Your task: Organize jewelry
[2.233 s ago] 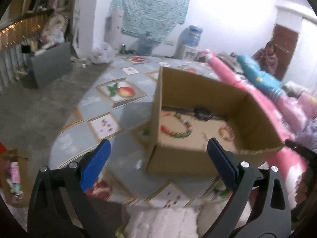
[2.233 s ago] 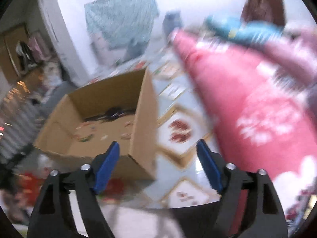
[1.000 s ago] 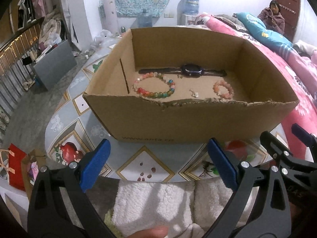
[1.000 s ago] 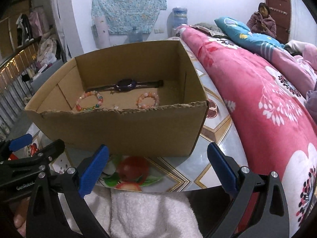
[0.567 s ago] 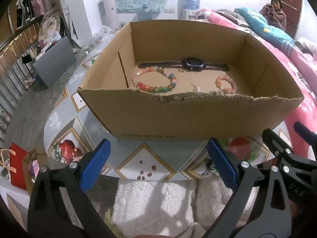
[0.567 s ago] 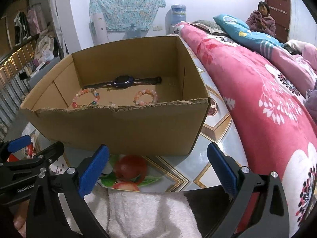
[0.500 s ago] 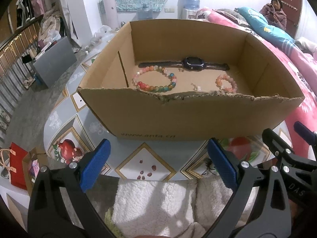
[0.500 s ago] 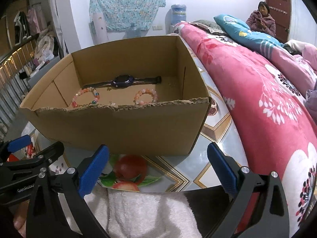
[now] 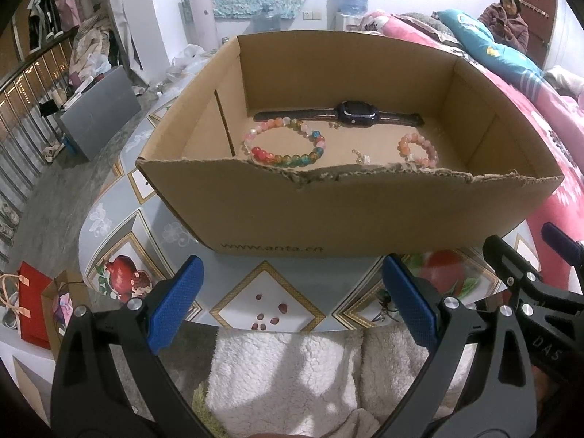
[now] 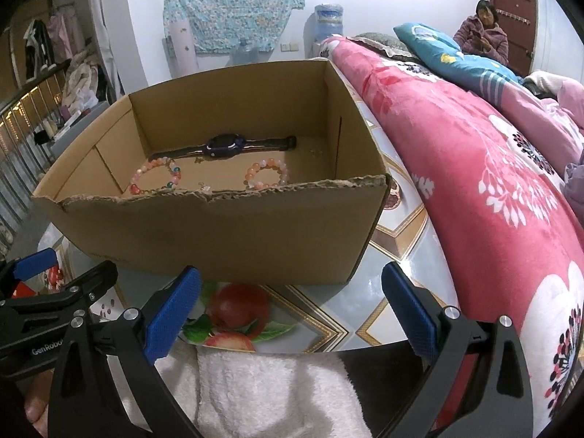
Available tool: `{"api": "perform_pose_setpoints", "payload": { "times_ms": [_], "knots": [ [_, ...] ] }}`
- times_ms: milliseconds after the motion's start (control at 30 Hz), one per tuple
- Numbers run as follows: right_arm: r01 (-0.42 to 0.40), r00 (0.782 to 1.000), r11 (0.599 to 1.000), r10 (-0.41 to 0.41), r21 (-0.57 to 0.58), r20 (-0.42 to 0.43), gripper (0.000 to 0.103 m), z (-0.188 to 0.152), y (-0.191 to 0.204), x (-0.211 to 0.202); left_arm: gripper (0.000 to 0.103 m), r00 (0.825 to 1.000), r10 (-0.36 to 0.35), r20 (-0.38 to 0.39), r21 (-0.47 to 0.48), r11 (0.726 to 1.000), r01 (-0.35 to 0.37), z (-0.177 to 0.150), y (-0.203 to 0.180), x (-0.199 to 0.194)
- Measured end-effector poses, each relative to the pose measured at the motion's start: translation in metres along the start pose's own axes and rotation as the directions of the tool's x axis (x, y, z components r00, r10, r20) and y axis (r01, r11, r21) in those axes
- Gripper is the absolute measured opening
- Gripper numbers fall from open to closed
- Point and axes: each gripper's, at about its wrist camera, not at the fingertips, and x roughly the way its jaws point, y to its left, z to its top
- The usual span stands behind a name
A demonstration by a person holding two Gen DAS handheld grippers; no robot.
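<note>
An open cardboard box (image 9: 328,215) (image 10: 226,230) stands on the round tiled table (image 9: 266,292). Inside lie a dark watch (image 9: 352,113) (image 10: 224,146), a multicolour bead bracelet (image 9: 283,144) (image 10: 155,175), a smaller pink bead bracelet (image 9: 418,151) (image 10: 266,175) and a tiny pale trinket (image 9: 361,157). My left gripper (image 9: 292,306) is open and empty, held in front of the box's near wall. My right gripper (image 10: 290,310) is open and empty, also in front of the box, to the right of the left one.
A bed with a pink floral quilt (image 10: 492,168) runs along the table's right side; a person (image 10: 481,33) sits at its far end. A white fleece cloth (image 9: 288,376) lies below the grippers. A grey box (image 9: 98,109) and clutter stand on the floor to the left.
Both grippers swung round to face the box squarely from the front, then held nearly still. The jewelry in the box has not moved.
</note>
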Motion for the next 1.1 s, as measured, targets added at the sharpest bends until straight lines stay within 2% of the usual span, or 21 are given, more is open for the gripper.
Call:
{"api": "perform_pose_setpoints", "payload": {
  "times_ms": [667,1100],
  "knots": [
    [0.003,1.0,1.0,-0.003,-0.004,-0.004,0.097,0.002,0.002,0.001,0.094,1.0,-0.003,-0.008,-0.003,1.0,0.003,0.0,-0.001,0.002],
    [-0.009,0.995,1.0,0.011,0.018,-0.101,0.097,0.013,0.006,0.016,0.094,0.992,-0.014,-0.122,-0.009,1.0,0.013,0.015,0.005,0.016]
  ]
}}
